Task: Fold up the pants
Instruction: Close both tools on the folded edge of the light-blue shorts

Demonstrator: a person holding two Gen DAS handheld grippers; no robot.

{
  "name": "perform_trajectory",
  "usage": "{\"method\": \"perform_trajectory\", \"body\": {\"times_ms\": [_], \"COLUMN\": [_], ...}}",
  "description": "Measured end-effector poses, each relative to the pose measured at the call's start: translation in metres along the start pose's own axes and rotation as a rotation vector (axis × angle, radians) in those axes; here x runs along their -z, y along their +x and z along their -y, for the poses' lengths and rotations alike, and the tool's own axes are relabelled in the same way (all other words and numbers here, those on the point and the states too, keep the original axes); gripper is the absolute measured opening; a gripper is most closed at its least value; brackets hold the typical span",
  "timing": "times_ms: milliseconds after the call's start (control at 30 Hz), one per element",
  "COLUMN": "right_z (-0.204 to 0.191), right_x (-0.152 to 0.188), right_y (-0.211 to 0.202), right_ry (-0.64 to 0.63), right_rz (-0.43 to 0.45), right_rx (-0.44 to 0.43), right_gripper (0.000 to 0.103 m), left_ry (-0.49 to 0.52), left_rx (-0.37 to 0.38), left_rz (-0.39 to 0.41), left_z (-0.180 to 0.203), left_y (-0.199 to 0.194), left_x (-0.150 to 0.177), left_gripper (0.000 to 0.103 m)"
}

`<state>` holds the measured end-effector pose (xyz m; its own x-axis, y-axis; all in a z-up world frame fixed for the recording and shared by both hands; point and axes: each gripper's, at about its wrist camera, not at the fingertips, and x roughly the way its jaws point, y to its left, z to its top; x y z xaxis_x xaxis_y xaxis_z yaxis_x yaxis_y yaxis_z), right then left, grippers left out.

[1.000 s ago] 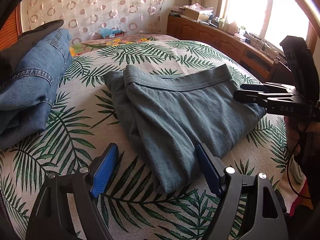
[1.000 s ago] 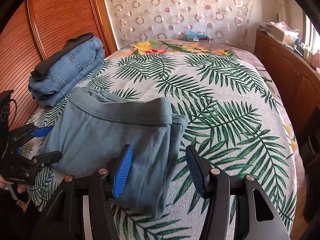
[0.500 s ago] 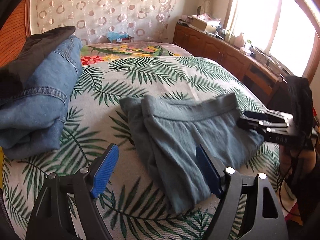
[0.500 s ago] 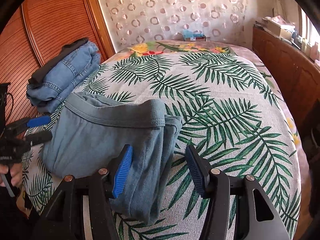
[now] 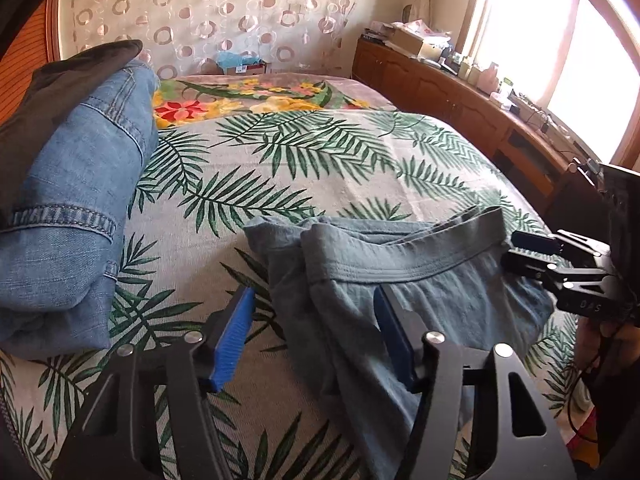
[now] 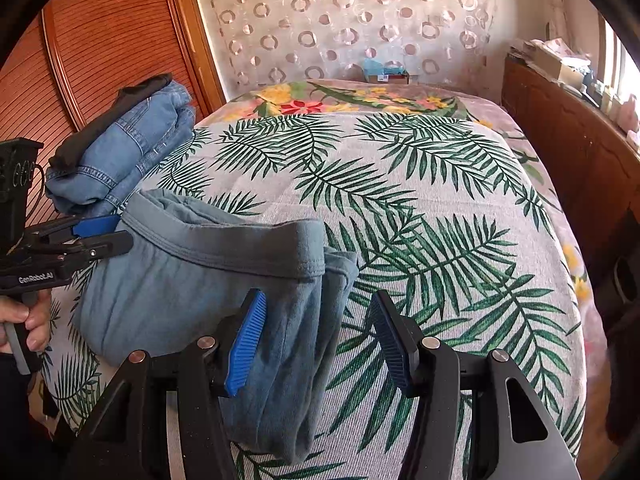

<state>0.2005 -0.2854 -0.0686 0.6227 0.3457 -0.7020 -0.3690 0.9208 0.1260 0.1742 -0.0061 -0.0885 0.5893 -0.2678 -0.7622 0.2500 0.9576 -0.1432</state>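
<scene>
Folded teal pants [image 5: 400, 300] lie near the front edge of the palm-leaf bedspread [image 5: 320, 168], waistband facing the far side. My left gripper [image 5: 312, 340] hovers over the fold's left edge. Its jaws are closing with cloth lying between the blue pads, and neither pad visibly presses on it. In the right wrist view that gripper [image 6: 120, 232] sits at the waistband's left corner. My right gripper [image 6: 318, 340] stands open over the right edge of the pants [image 6: 180, 300], cloth under and between its fingers. From the left wrist view it [image 5: 516, 250] sits at the waistband's right end.
A stack of folded blue jeans [image 5: 72, 220] with a dark garment on top rests at the bed's left side. A wooden wardrobe door [image 6: 100, 40] stands behind it. A cluttered wooden cabinet [image 5: 460, 92] runs along the right under the window. A hand [image 6: 28, 320] holds the left gripper's handle.
The left gripper has drawn back toward the bed's front edge, so the pants sit lower in its view. Its jaws have narrowed. The right gripper has stayed put.
</scene>
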Motion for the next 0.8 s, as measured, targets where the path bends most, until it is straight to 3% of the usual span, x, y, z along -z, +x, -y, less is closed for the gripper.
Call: {"method": "perform_trajectory", "body": {"times_ms": [233,333,800], "right_z": [0.013,0.012,0.008], "right_x": [-0.008,-0.011,-0.016], "right_y": [0.012,0.016,0.029], "right_ry": [0.045,0.044,0.033], "right_rz": [-0.027,-0.033,-0.035], "right_rx": [-0.045,-0.063,-0.110], "right_gripper": [0.056,0.050,0.018], "left_ry": [-0.005,-0.007,0.024], "left_rx": [0.005,0.012,0.047], "left_rz": [-0.025,-0.021,-0.015], "left_z": [-0.005,-0.005,0.006], "left_y": [0.014,0.014,0.012], "left_x": [0.000,0.001,-0.004], "left_gripper": [0.058,0.058,0.027]}}
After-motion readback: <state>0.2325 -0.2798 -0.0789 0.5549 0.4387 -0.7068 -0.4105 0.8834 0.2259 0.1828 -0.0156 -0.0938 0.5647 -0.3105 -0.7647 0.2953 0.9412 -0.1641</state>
